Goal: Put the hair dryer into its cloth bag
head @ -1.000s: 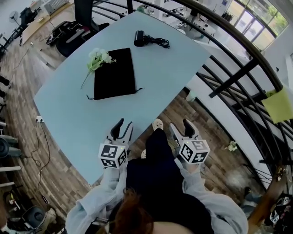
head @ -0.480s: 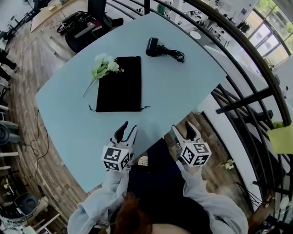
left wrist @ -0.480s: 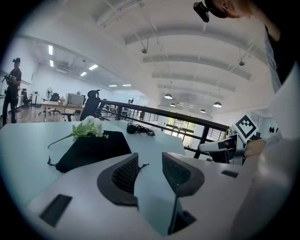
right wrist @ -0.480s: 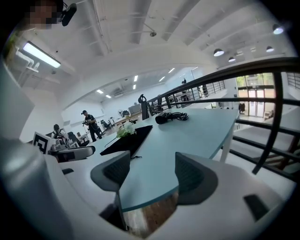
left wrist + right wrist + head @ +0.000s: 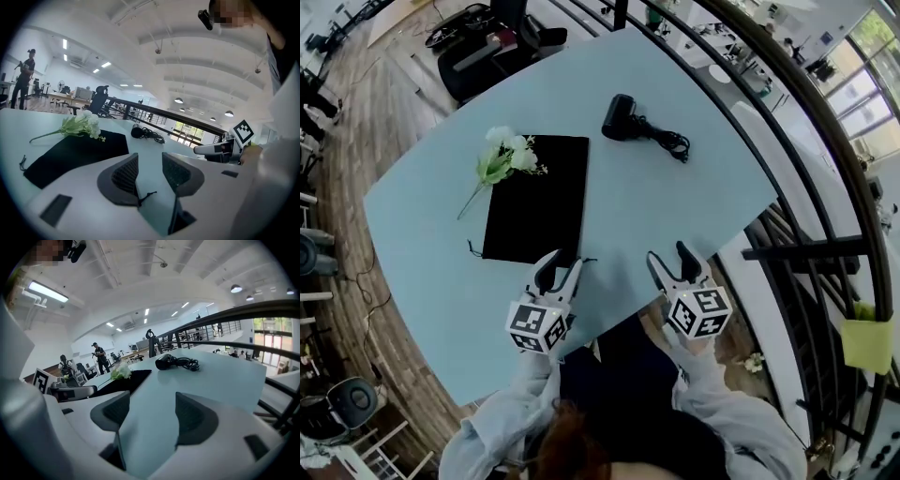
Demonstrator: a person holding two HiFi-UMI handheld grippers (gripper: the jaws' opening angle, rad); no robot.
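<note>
A black hair dryer with its coiled cord lies at the far side of the pale blue table; it also shows in the right gripper view and small in the left gripper view. The flat black cloth bag lies left of centre, its drawstring end toward me. My left gripper hangs open just at the bag's near edge, nothing between its jaws. My right gripper is open over the table's near edge, empty, well short of the dryer.
A sprig of white artificial flowers rests on the bag's far left corner. A black railing curves along the table's right side. An office chair stands beyond the far edge. Wooden floor lies to the left.
Both grippers have moved forward from in front of the table to over its near edge, closer to the bag. The view has shifted with the person stepping up. Jaws look unchanged.
</note>
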